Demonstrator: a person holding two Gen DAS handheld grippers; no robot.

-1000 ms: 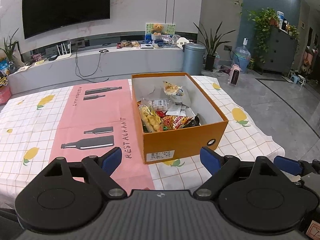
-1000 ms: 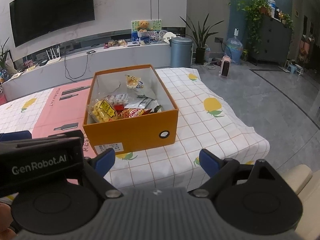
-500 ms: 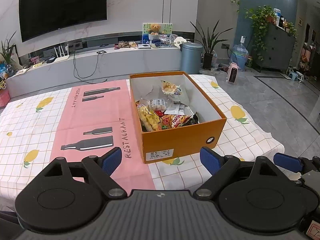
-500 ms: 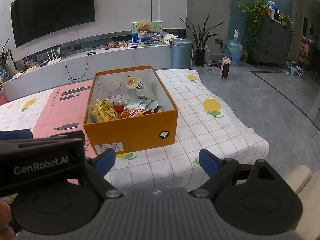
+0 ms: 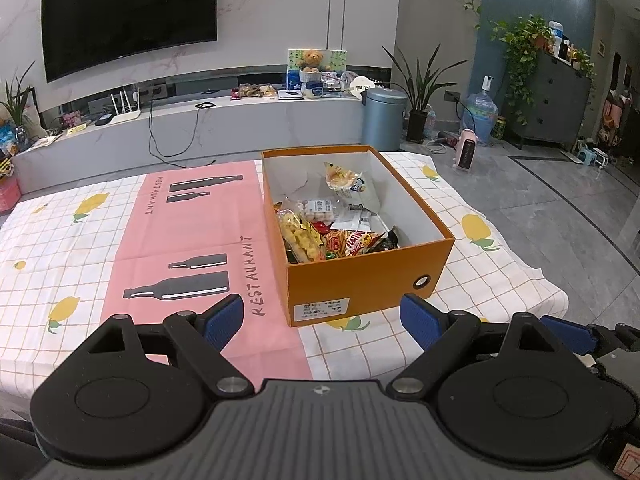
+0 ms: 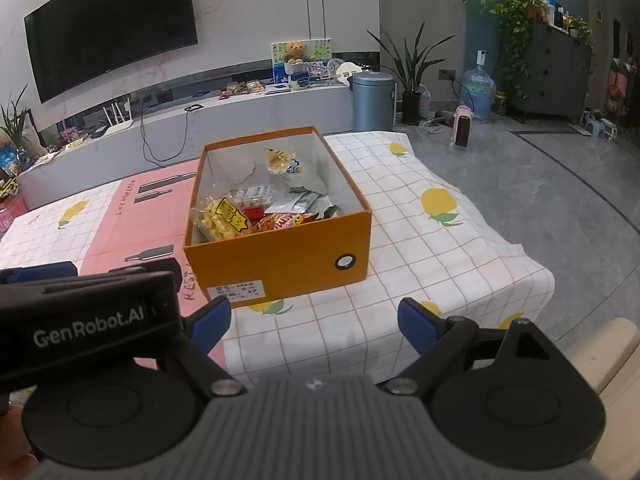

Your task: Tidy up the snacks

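An orange cardboard box (image 5: 372, 280) (image 6: 280, 264) stands on the table, its lid off. Inside lie several snack packets: a yellow puffed-snack bag (image 5: 300, 236) (image 6: 224, 220), a red and orange packet (image 5: 352, 242) and a pale wrapped bun (image 5: 344, 180) (image 6: 280, 162) at the far end. My left gripper (image 5: 322, 318) is held open near the table's front edge, short of the box, nothing between its blue pads. My right gripper (image 6: 314, 320) is also open and empty, in front of the box's near right corner. The left gripper's body (image 6: 80, 320) fills the right view's lower left.
A checked cloth with lemons and a pink strip (image 5: 192, 236) covers the table. Its right edge (image 6: 532, 264) drops to grey floor. Behind stand a long TV bench (image 5: 200, 128), a grey bin (image 5: 384, 116) and potted plants. A pale seat edge (image 6: 600, 356) shows at lower right.
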